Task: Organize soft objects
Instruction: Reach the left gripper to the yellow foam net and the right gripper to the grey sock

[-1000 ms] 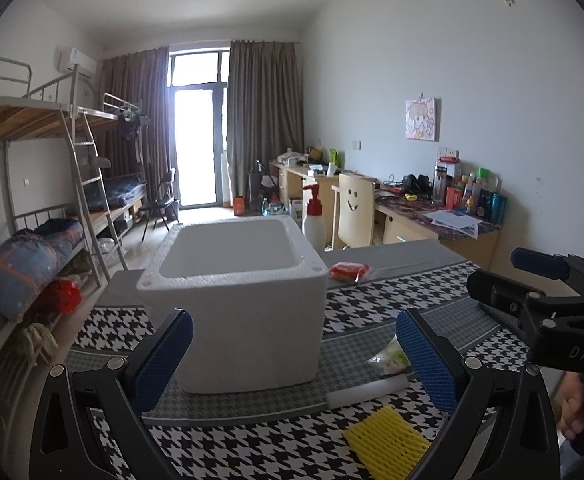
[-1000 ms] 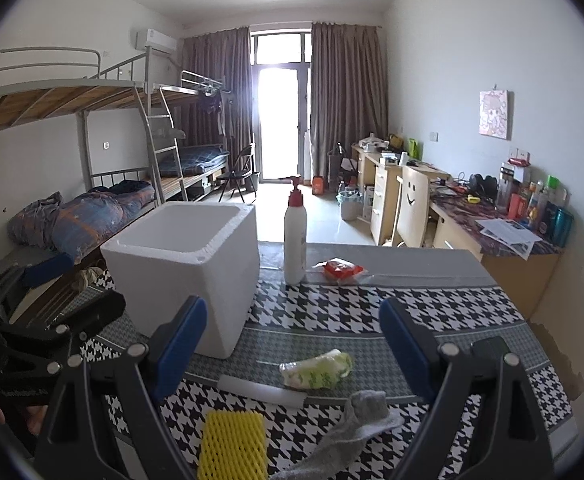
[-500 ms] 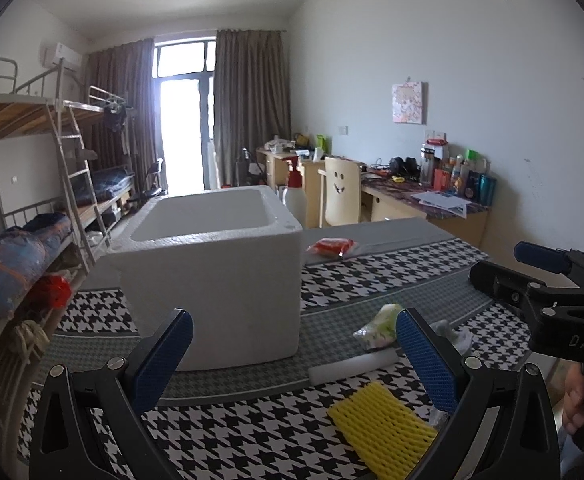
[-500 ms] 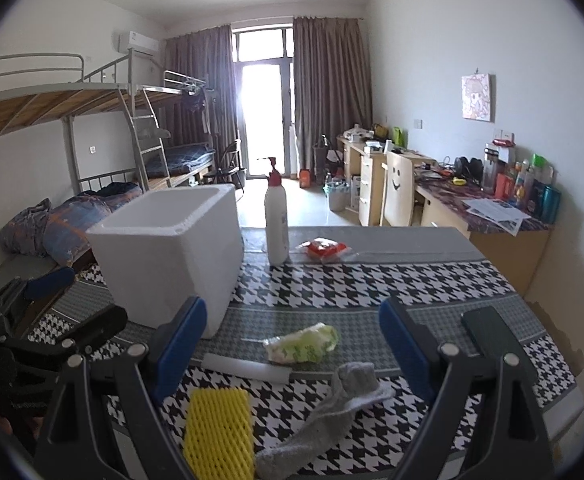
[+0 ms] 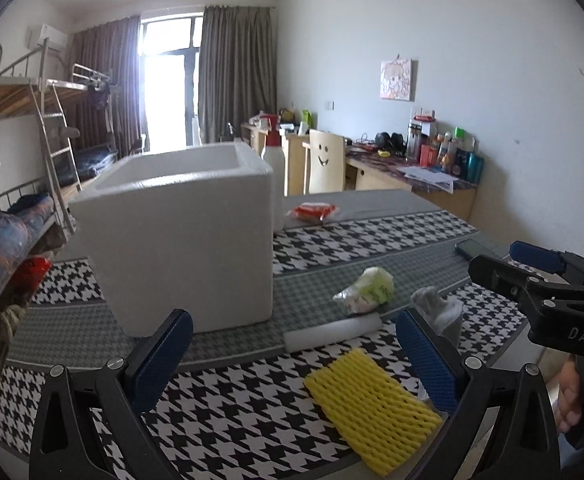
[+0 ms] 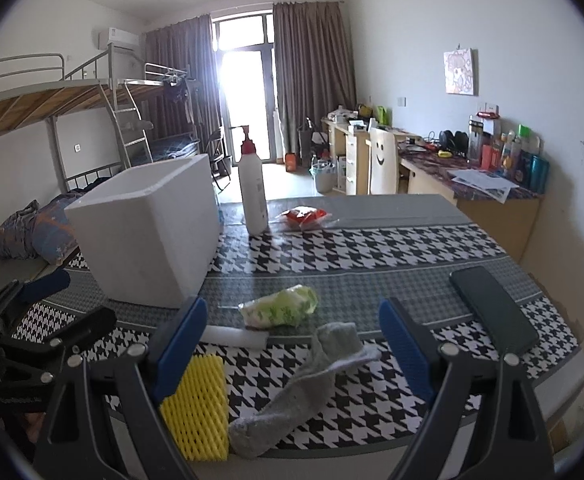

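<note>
Grey limp sock [image 6: 311,384] between right gripper [image 6: 292,356] spread fingers, ungrasped; left gripper [image 5: 292,360] likewise spread, empty. Risk: snagging yellow foam mesh sleeve [image 6: 196,408] alongside.

Foam box [image 6: 148,232] blocks left; phone [image 6: 493,310] right; bare cloth [image 6: 371,252] between.

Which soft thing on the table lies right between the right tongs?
The grey sock, stretched between the right tongs. The yellow foam net lies left; the green-white packet farther back.

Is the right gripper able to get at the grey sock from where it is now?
Probably yes. The right gripper is open, and the grey sock lies between its fingers with nothing on top of it.
</note>
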Motion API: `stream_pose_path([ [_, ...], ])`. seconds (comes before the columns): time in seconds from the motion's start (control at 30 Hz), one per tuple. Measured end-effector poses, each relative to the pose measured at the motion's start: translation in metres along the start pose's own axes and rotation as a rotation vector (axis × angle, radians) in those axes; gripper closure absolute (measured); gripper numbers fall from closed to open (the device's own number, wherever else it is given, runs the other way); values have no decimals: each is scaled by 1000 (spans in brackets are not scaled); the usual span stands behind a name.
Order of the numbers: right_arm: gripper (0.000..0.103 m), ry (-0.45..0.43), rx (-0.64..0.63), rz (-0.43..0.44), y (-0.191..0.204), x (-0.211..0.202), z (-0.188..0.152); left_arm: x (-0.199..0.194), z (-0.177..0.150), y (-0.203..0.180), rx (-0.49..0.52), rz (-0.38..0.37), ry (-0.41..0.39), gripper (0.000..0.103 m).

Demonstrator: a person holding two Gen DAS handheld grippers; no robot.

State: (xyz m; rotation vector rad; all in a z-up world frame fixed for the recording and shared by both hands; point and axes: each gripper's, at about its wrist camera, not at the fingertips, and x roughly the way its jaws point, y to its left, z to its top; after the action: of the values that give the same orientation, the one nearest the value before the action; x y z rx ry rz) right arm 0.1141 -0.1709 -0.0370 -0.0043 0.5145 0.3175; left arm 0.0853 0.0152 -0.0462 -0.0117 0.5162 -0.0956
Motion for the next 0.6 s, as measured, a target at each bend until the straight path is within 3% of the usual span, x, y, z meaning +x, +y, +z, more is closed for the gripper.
stream_pose_path([
  [0.6,12,93,22,12,-9,14,-25,22,-23,-12,10,-42,88,1],
])
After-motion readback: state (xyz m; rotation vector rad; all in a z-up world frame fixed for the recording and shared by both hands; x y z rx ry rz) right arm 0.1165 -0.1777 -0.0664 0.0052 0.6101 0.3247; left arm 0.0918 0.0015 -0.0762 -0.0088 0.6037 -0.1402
